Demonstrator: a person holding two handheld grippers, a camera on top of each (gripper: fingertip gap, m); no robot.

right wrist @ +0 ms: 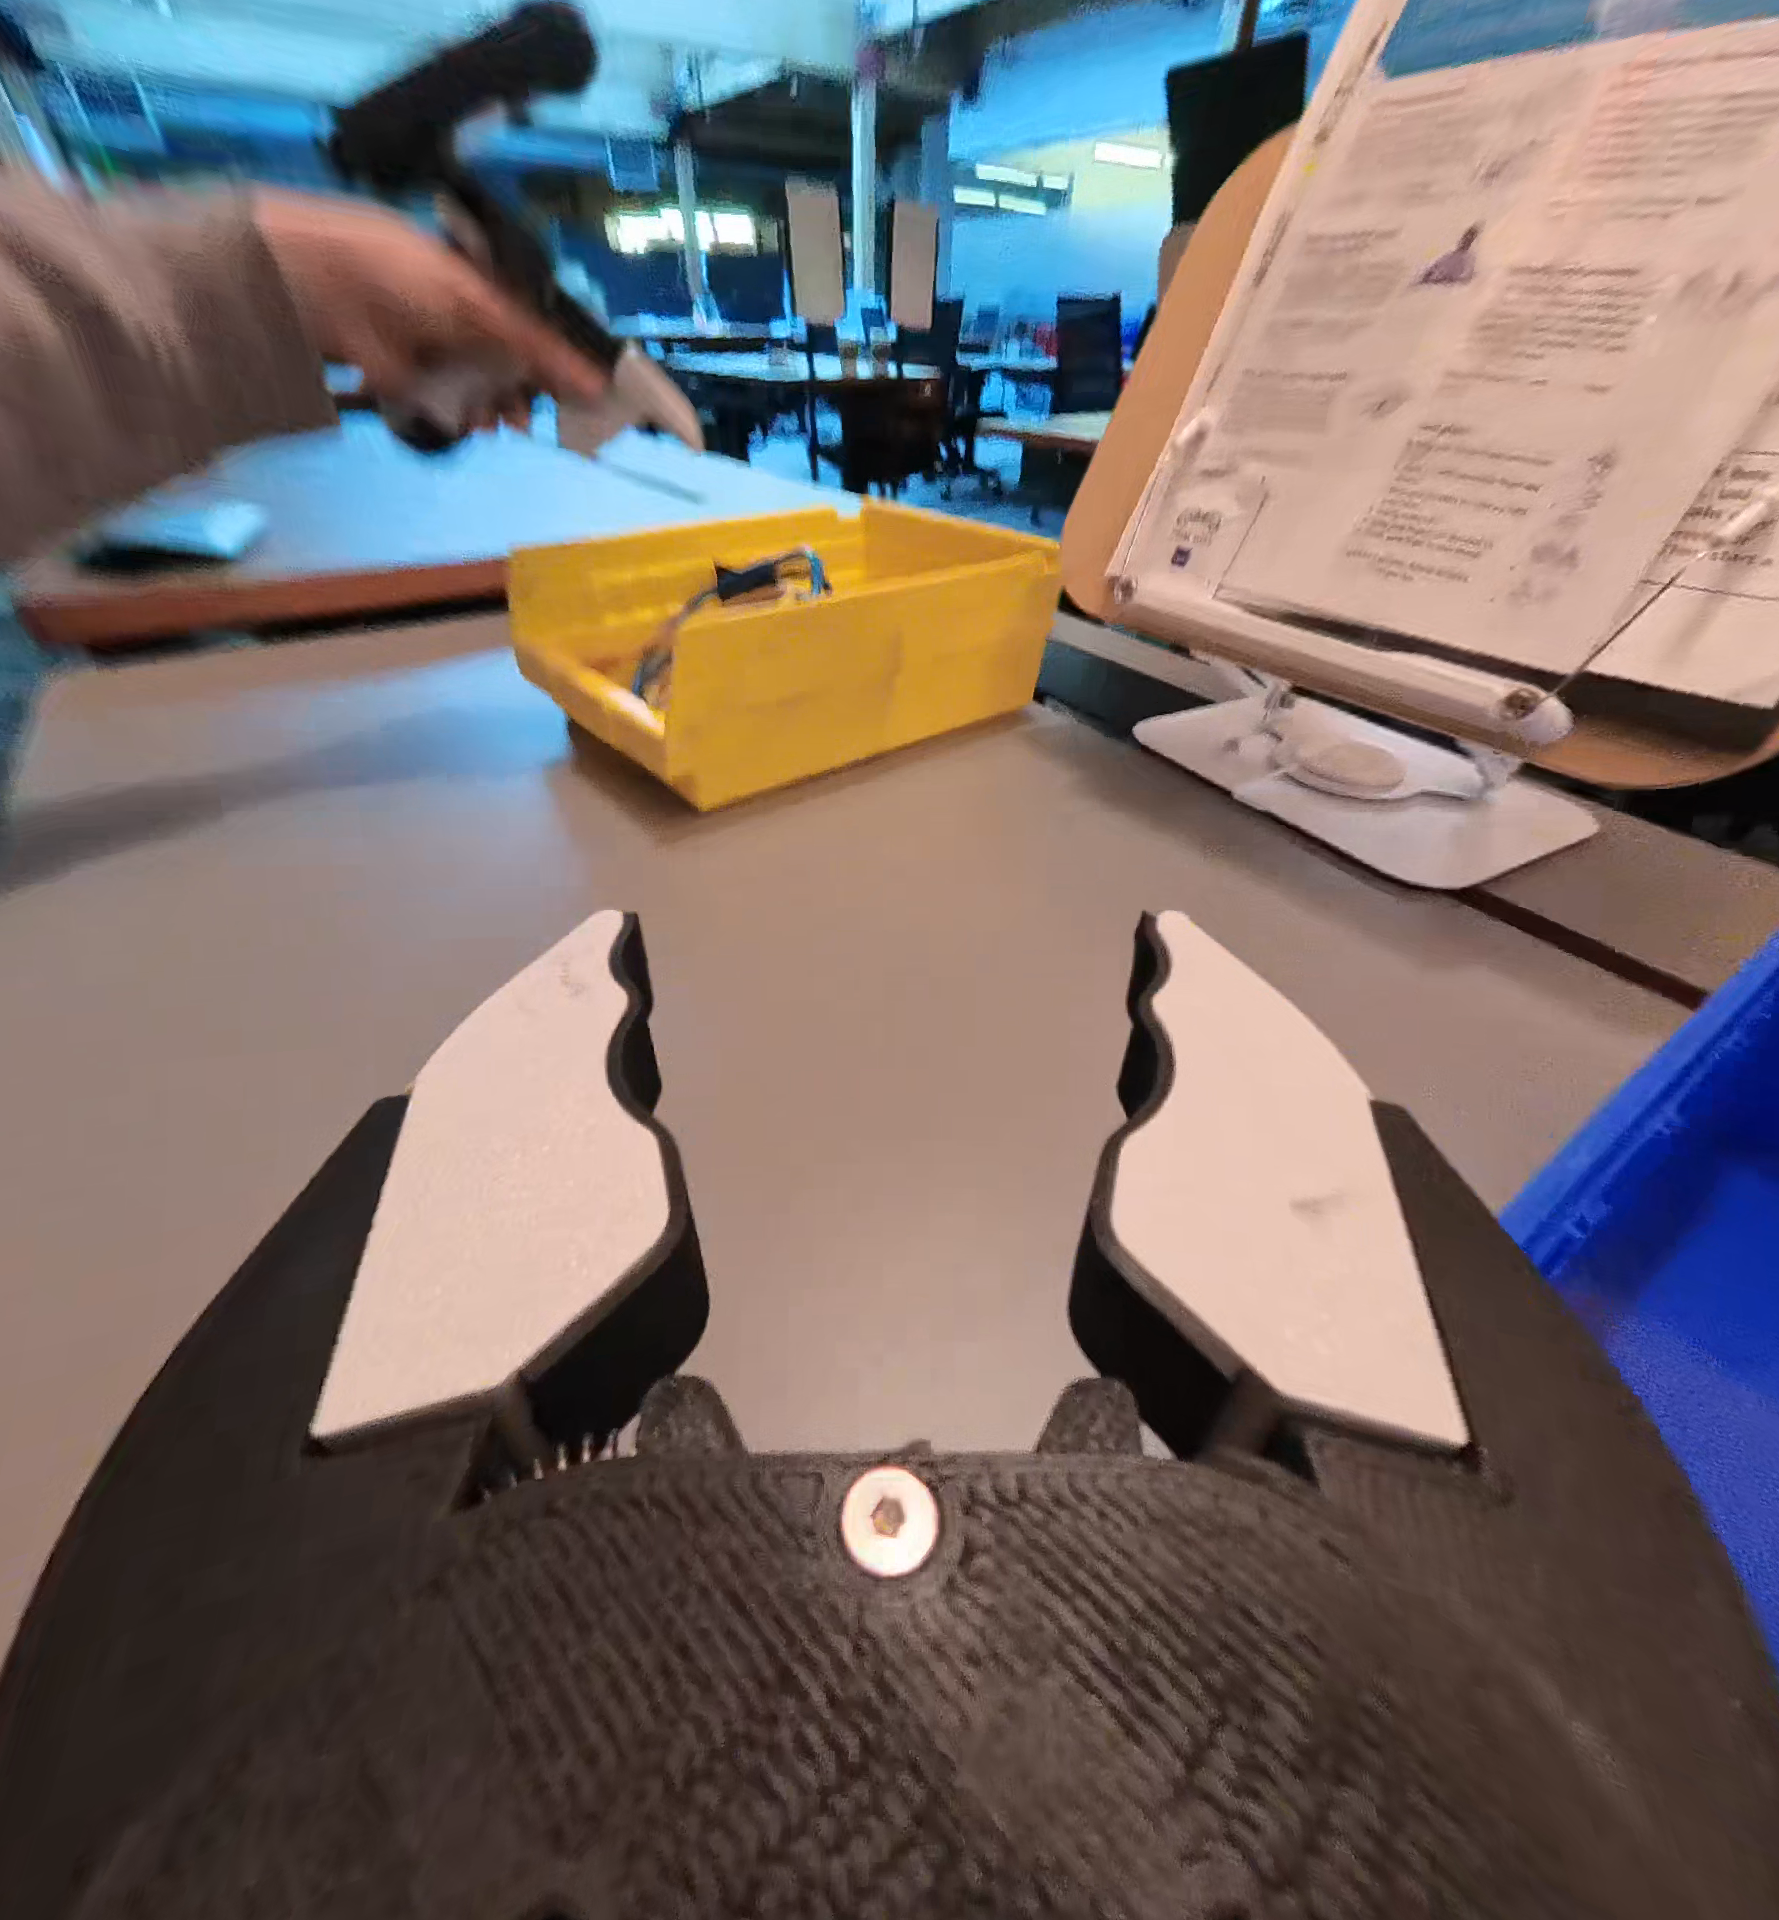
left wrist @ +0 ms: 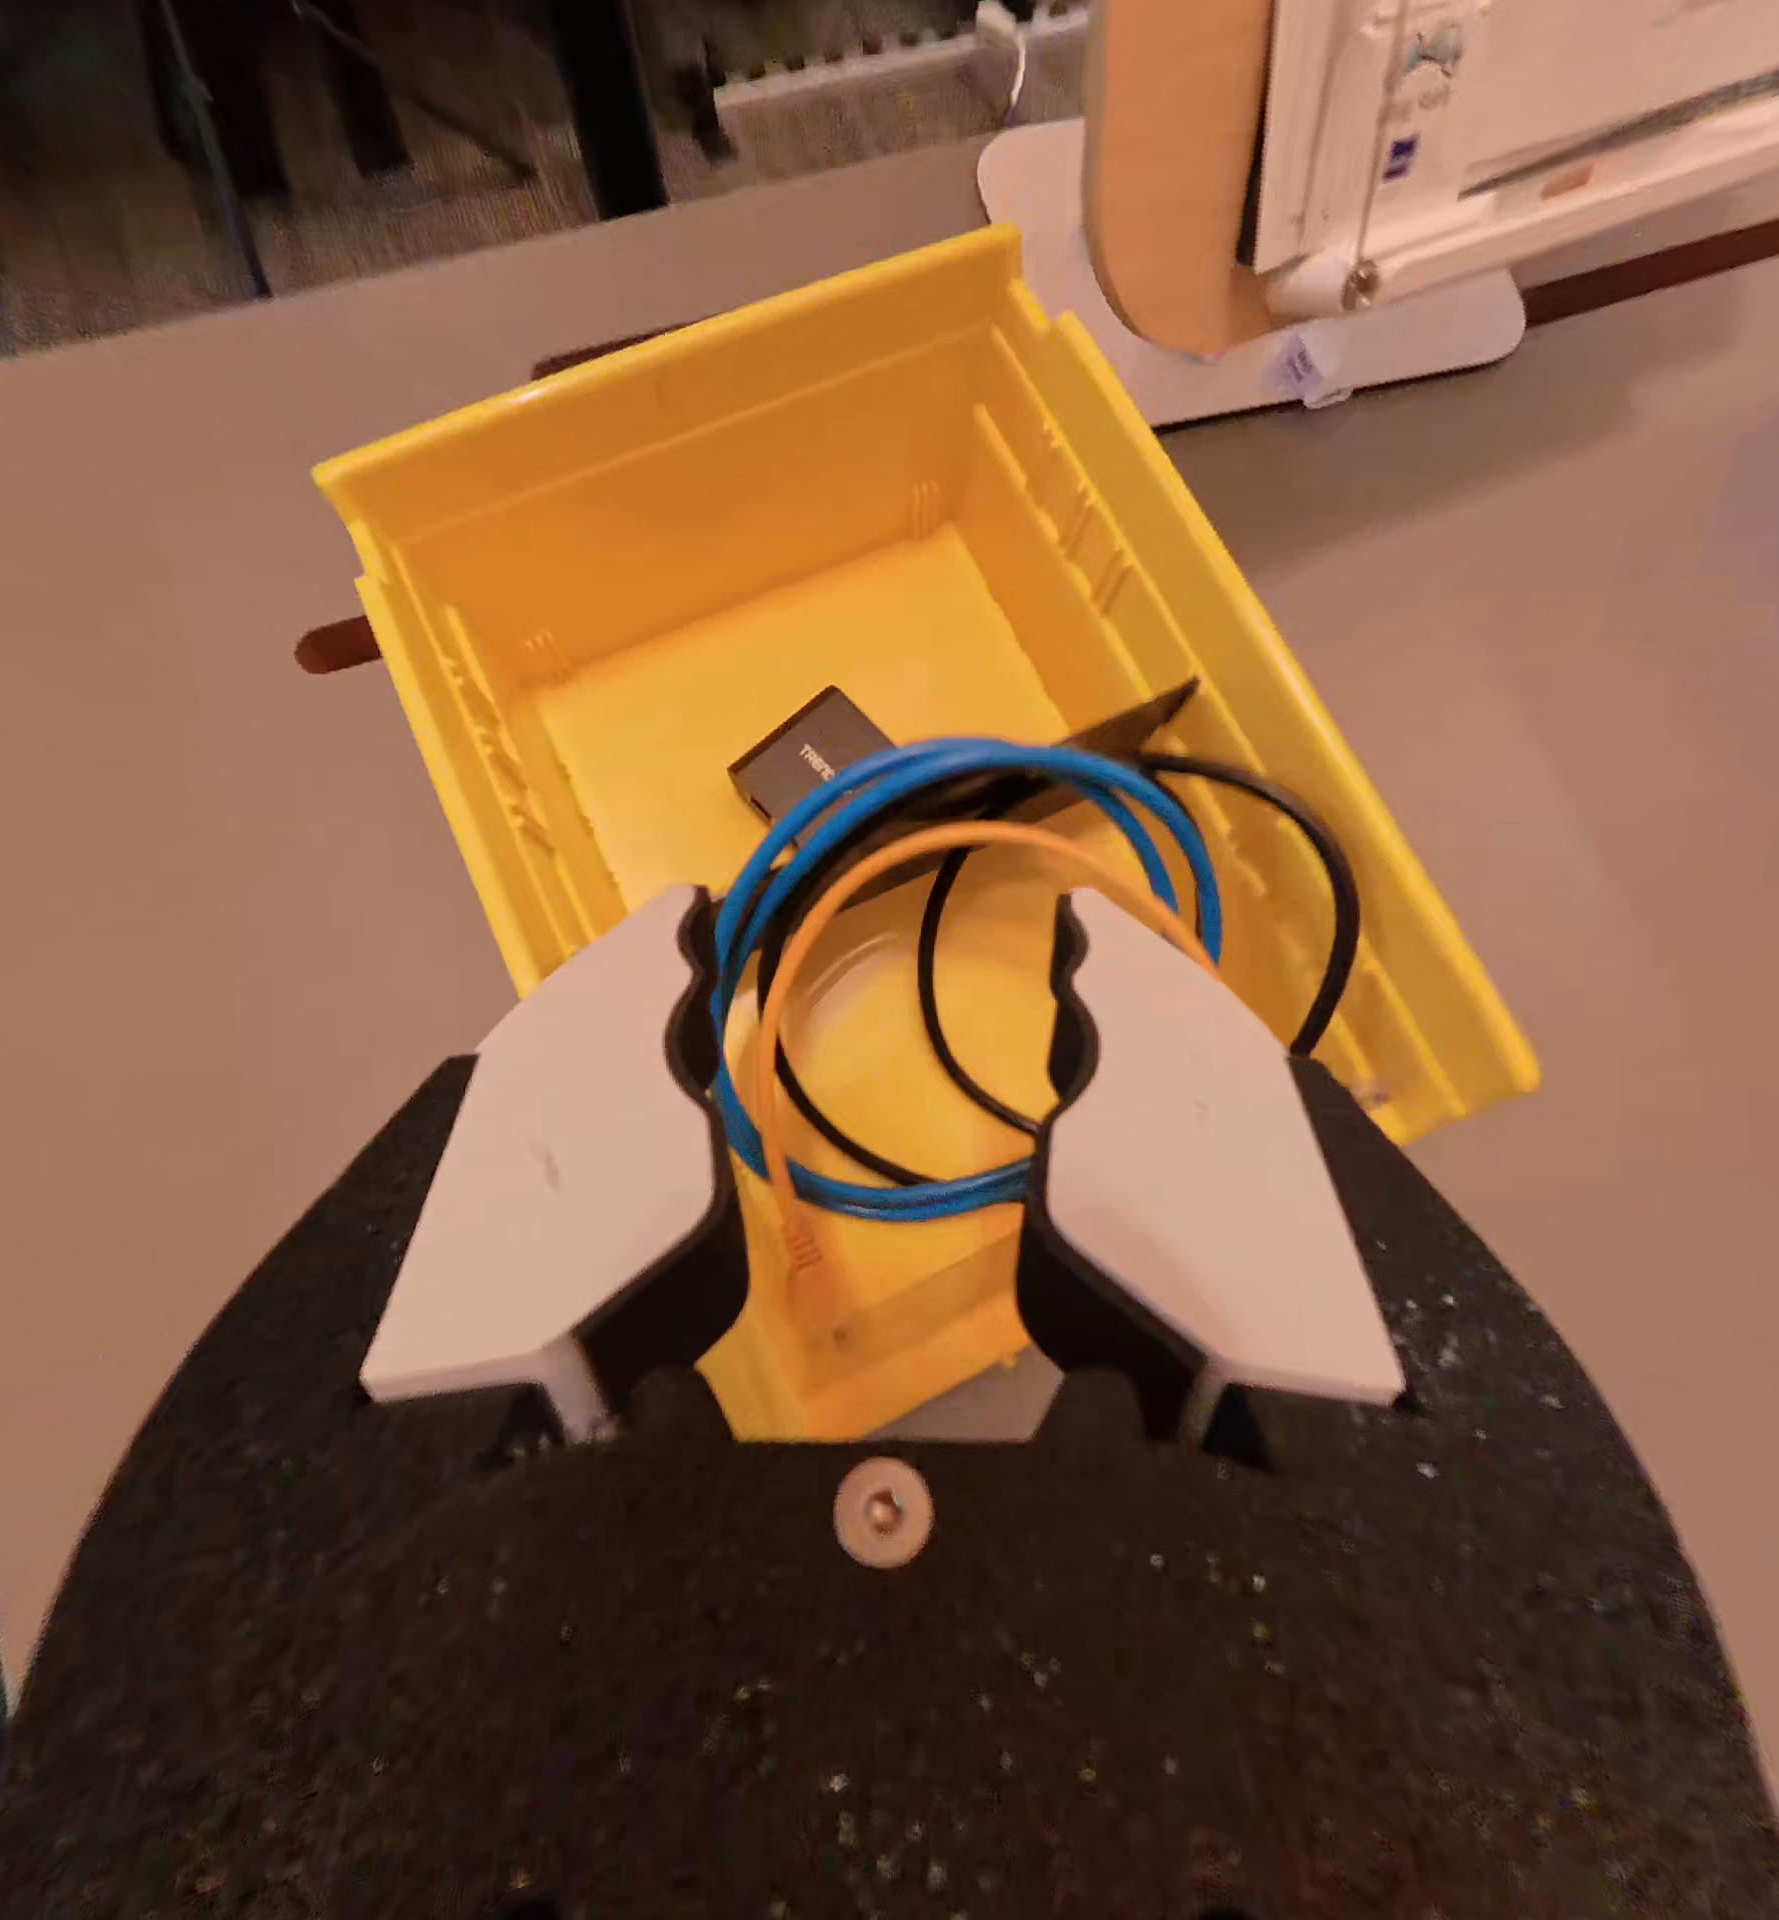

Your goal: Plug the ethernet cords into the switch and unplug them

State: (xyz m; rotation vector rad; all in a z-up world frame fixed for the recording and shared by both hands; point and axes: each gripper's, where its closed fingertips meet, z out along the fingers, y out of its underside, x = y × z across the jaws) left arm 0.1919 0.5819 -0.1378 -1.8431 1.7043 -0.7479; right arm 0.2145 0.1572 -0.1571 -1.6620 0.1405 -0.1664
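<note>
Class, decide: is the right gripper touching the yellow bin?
Apart. The right wrist view shows the right gripper open over bare table, with the yellow bin well beyond its fingertips and clear tabletop between them.

Black switch (left wrist: 807, 764) half hidden behind looped cords (left wrist: 952, 966); near bin wall (left wrist: 864, 1382) covered by the left claw (left wrist: 880, 914). Blurred by motion in the right wrist view: sleeve (right wrist: 85, 364), hand (right wrist: 417, 312). Blue bin (right wrist: 1716, 1278) cut off by right edge
</note>
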